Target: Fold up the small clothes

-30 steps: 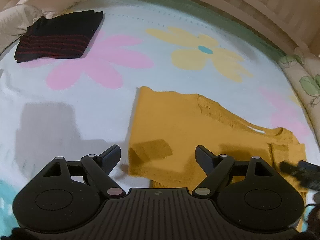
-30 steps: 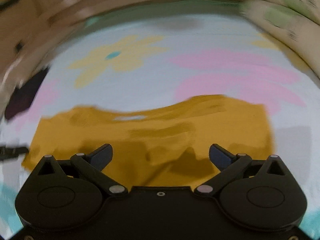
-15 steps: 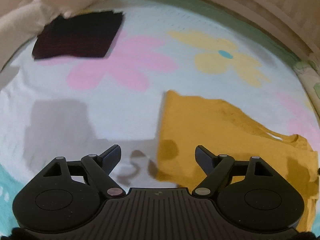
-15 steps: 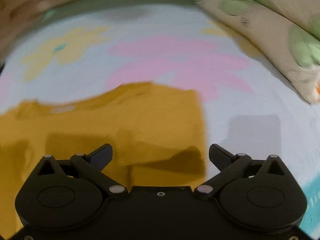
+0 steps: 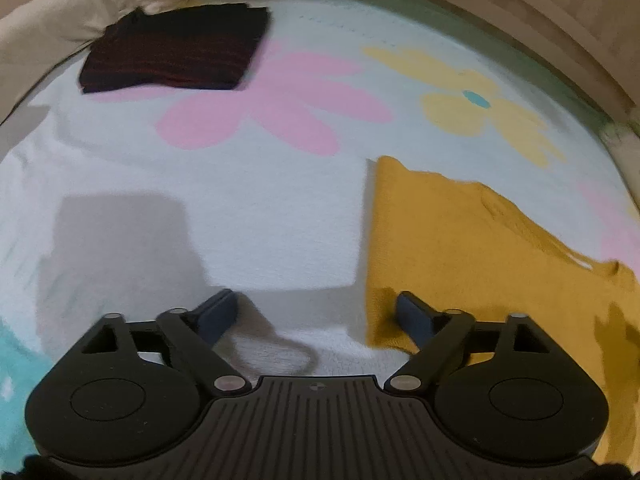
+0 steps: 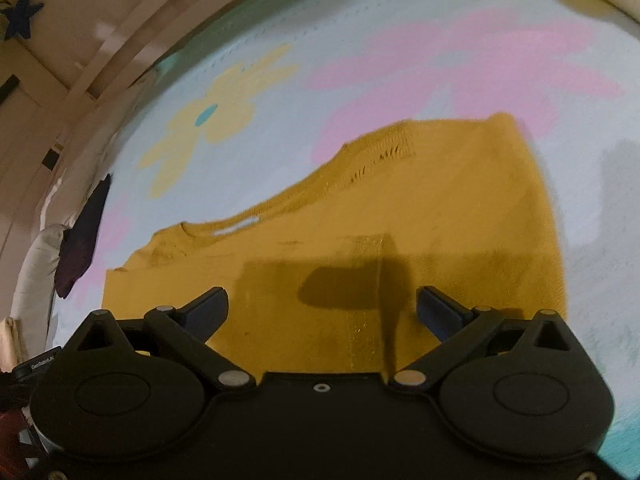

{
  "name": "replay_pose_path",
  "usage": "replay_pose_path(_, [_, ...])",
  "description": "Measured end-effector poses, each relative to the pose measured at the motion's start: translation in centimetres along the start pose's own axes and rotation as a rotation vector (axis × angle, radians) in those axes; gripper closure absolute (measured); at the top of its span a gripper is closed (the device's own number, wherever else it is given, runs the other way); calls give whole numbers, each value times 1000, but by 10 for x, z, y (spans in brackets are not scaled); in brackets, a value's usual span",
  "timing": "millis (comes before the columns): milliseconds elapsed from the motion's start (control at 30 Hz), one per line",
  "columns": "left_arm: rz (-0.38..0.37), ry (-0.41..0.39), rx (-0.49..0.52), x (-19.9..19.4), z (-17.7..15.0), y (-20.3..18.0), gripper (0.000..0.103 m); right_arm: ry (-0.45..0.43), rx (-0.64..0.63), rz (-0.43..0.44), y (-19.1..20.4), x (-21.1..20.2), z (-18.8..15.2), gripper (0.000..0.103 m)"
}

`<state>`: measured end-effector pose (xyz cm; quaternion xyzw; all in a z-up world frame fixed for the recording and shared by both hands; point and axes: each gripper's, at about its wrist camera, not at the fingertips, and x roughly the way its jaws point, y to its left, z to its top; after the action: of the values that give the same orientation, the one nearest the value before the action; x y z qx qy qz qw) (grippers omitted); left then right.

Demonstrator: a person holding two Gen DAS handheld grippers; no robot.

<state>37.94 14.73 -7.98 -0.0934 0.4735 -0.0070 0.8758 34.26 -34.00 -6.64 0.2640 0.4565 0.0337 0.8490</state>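
Mustard top (image 5: 480, 264): now right of frame, edge at left hand-held gripper (image 5: 316, 312), jaws opening, empty.
Right hand-held gripper (image 6: 322, 308): wide, empty above it.
Implication: next fold likely.

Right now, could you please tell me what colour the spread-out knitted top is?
Mustard yellow knitted top, plain; clearest in the right wrist view.

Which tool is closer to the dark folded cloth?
Left. The left tool faces the dark folded cloth across the blanket; the right tool hovers over the yellow sweater, farther away.
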Motion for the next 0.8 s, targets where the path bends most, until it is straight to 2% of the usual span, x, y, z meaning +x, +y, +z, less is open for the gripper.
replay_pose_path(100, [5, 15, 45, 3, 1, -6, 6, -2, 7, 4, 4, 0, 0, 1])
replay_pose_path(167, [21, 32, 79, 6, 3, -12, 6, -5, 6, 5, 4, -5, -2, 9])
replay_pose_path(200, [26, 35, 88, 6, 3, -13, 6, -6, -5, -3, 3, -6, -1, 20])
replay_pose_path(267, [22, 32, 87, 5, 2, -12, 6, -1, -28, -15, 5, -5, -1, 59])
replay_pose_path(367, [6, 24, 63, 3, 2, -7, 7, 13, -15, 23, 10, 1, -1, 88])
replay_pose_path(467, [-4, 18, 43, 0, 3, -3, 8, -29, -68, 39, 23, -8, 4, 88])
replay_pose_path(567, [-14, 7, 11, -2, 4, 1, 9, -119, -124, 38, 35, -31, 16, 89])
replay_pose_path(667, [-27, 3, -24, -2, 6, 5, 9, -187, -112, -65, 26, -48, 26, 89])
replay_pose_path(733, [-21, 2, -19, -1, 6, 3, 9, -172, -71, -129, 11, -44, 27, 89])
replay_pose_path(800, [-7, 2, -1, 0, 6, -1, 10, -135, -37, -154, -5, -36, 24, 89])
